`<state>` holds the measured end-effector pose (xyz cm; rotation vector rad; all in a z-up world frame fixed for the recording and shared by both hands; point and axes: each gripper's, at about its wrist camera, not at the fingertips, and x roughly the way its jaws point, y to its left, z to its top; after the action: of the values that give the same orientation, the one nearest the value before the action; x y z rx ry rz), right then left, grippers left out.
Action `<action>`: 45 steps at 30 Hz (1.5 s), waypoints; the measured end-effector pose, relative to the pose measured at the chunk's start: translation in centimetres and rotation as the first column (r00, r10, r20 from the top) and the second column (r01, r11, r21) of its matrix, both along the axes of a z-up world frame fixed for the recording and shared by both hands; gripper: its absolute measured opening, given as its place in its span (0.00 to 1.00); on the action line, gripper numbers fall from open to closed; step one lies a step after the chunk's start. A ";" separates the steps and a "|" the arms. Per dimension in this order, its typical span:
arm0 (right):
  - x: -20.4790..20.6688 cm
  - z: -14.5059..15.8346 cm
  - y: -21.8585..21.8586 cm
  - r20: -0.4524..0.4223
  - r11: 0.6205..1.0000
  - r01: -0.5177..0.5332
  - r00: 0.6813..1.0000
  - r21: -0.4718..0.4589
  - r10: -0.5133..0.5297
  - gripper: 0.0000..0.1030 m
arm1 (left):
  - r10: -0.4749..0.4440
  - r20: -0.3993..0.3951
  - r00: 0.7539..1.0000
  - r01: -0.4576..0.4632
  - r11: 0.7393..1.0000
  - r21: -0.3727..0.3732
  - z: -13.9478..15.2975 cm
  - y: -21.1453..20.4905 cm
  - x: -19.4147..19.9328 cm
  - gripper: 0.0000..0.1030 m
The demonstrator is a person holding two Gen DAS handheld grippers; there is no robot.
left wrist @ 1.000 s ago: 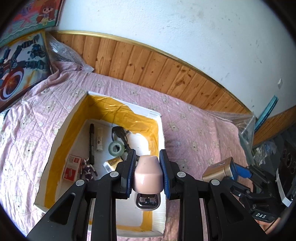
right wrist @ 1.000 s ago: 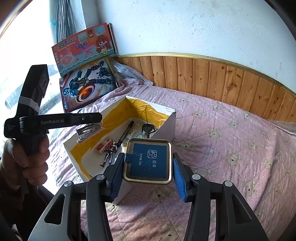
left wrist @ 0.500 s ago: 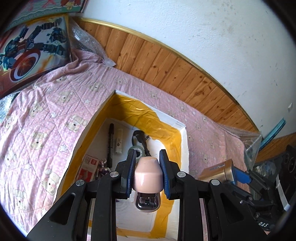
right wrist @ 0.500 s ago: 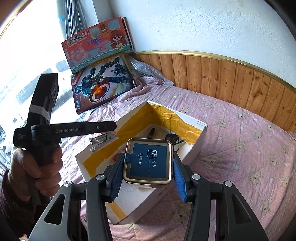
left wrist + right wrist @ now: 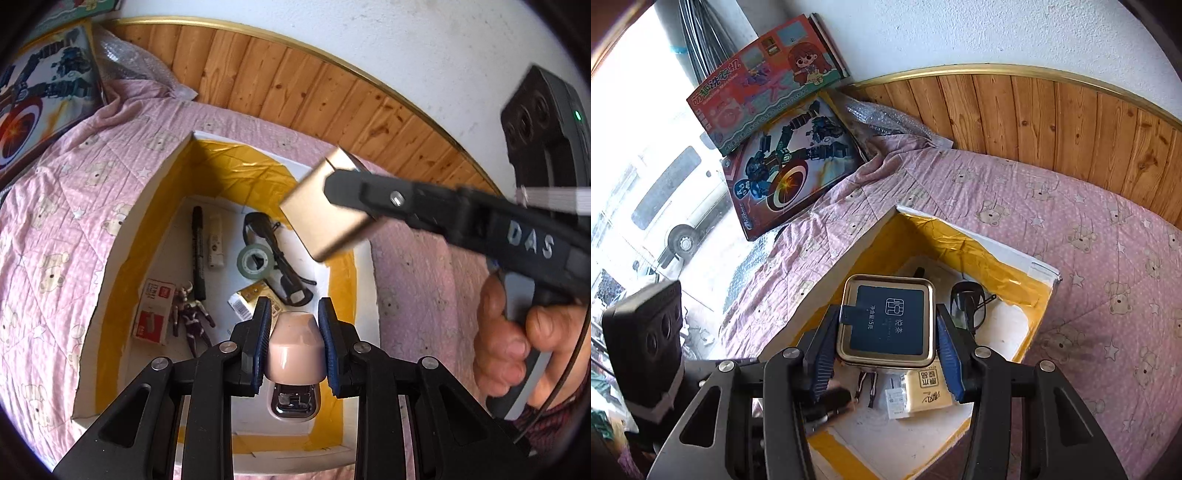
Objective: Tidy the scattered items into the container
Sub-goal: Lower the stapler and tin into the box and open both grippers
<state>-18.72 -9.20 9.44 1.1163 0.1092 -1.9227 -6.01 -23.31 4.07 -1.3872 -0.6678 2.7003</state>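
A white cardboard box (image 5: 236, 162) lined with yellow tape lies on the pink quilt. In it are a black marker (image 5: 198, 251), a tape roll (image 5: 256, 261), dark glasses (image 5: 284, 266), a toy figure (image 5: 190, 317) and a red staples pack (image 5: 153, 314). My left gripper (image 5: 295, 321) is shut on a beige stapler (image 5: 295, 354), just above the box's near end. My right gripper (image 5: 886, 339) is shut on a gold tin (image 5: 886, 321) with a dark blue label and hangs over the box (image 5: 997, 273). In the left wrist view the tin (image 5: 325, 214) floats over the box's far right corner.
Two toy cartons (image 5: 783, 162) lean at the far left by bubble wrap (image 5: 886, 118). A wood-panelled wall (image 5: 1071, 122) runs behind the bed. A person's hand (image 5: 517, 339) grips the right tool's handle at the right of the left wrist view.
The right gripper has carried the tin leftward until it hangs over the box. The left gripper has sunk a little toward the box with the stapler still held.
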 end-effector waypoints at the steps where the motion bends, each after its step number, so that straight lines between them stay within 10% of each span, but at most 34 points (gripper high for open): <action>1: -0.3 -0.1 -0.4 0.001 1.000 0.001 1.000 0.004 -0.001 0.49 | -0.018 0.003 1.000 0.018 1.000 0.001 -0.1 0.4 0.0 0.26; 22: -6.9 -5.9 -8.4 0.040 0.981 -0.029 0.999 0.191 0.022 0.49 | -0.005 0.196 0.981 -0.048 0.964 0.263 -5.9 1.1 0.0 0.26; 45: -8.1 -6.8 -9.1 -0.011 0.960 0.010 1.000 0.279 -0.008 0.64 | 0.118 0.306 0.945 -0.165 0.978 0.131 -6.5 0.3 -0.7 0.49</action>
<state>-26.77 -18.26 2.59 1.2931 0.3918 -1.9625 -6.70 -23.05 -2.43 -1.7842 -1.0127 2.4938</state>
